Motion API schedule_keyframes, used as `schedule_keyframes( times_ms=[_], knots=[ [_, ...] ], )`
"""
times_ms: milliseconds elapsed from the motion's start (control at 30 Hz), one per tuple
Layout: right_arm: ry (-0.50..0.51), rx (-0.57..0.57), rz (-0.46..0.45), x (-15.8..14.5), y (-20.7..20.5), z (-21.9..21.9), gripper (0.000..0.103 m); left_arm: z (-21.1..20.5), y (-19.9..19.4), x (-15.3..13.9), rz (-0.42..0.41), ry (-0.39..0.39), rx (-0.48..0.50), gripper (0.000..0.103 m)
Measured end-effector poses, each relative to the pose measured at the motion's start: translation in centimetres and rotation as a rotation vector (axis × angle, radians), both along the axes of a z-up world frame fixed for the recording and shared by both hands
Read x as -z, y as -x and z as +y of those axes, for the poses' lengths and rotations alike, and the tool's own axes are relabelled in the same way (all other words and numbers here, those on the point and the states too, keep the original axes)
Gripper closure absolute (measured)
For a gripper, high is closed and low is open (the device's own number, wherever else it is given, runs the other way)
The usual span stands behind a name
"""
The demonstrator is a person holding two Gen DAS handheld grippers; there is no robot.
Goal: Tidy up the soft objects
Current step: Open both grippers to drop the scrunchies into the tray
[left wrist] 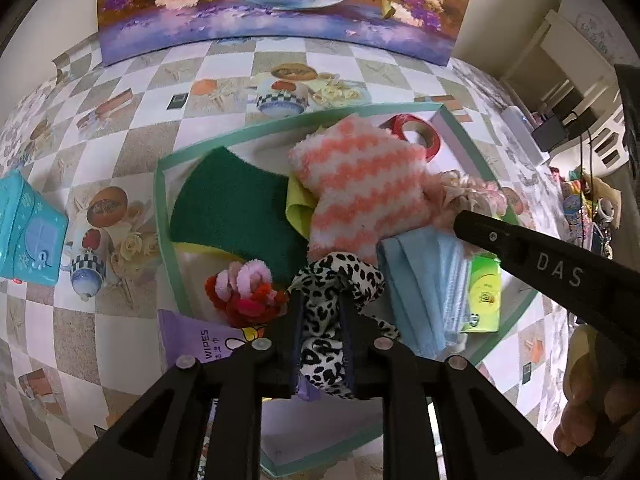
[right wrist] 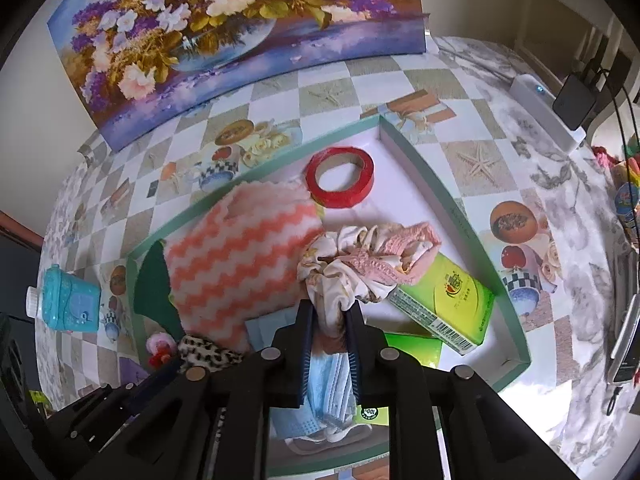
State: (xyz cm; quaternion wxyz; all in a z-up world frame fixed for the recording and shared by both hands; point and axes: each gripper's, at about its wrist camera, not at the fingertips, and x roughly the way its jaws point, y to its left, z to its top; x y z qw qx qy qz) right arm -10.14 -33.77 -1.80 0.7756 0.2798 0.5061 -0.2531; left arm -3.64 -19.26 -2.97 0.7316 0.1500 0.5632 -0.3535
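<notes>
At the bottom centre of the left wrist view, our left gripper pinches a leopard-print scrunchie, whose fabric fills the narrow gap between the two dark fingers and bunches up above their tips. It hangs over the lower edge of a shallow white tray with a green rim that fills the middle of the frame. Just left of the scrunchie lies a pink and red fuzzy hair tie, and below that a purple pack of wipes pokes over the tray's lower left corner. A green sponge lies at the tray's left, a pink and white zigzag cloth in its centre, a folded blue cloth at the lower right, and a red tape roll at the top. A teal box stands on the checked tablecloth at the far left.

In the right wrist view, bottom centre, our right gripper is closed on a cream floral scrunchie with pink lace; the fabric is squeezed between the fingers and spreads out above them, resting against a green tissue pack to its right. The zigzag cloth lies to the left, the tape roll above. A hand shows at the lower right of the left view, on the right gripper's handle.
</notes>
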Motion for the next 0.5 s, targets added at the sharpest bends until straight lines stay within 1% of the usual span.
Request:
schedule_keyframes(
  times_ms=[33,100,167,233,367,433,467,500],
  knots=[
    [0.007,-0.001,-0.001,-0.2,0.0,0.0,0.083,0.1,0.0,-0.2,-0.001,0.004,0.002,0.078],
    [0.02,-0.002,0.0,-0.6,0.0,0.2,0.08,0.3,0.0,-0.7,0.003,0.019,0.003,0.067],
    [0.036,-0.004,-0.005,-1.2,0.0,0.3,0.072,0.5,0.1,-1.3,0.002,0.038,0.003,0.063],
    [0.048,-0.004,-0.008,-1.6,0.1,0.4,0.069,0.7,0.2,-2.1,-0.011,0.052,0.009,0.063],
    [0.073,-0.006,-0.013,-2.4,0.2,0.7,0.066,1.3,0.1,-3.2,-0.018,0.078,0.0,0.062],
    [0.086,-0.006,-0.016,-2.8,0.4,0.8,0.061,1.8,-0.1,-3.7,-0.028,0.09,-0.013,0.059],
    [0.093,-0.006,-0.017,-2.9,0.4,0.9,0.057,2.0,-0.3,-3.9,-0.033,0.092,-0.021,0.053],
    [0.096,-0.006,-0.017,-3.0,0.4,1.0,0.056,2.2,-0.5,-4.1,-0.043,0.09,-0.034,0.047]
  ],
)
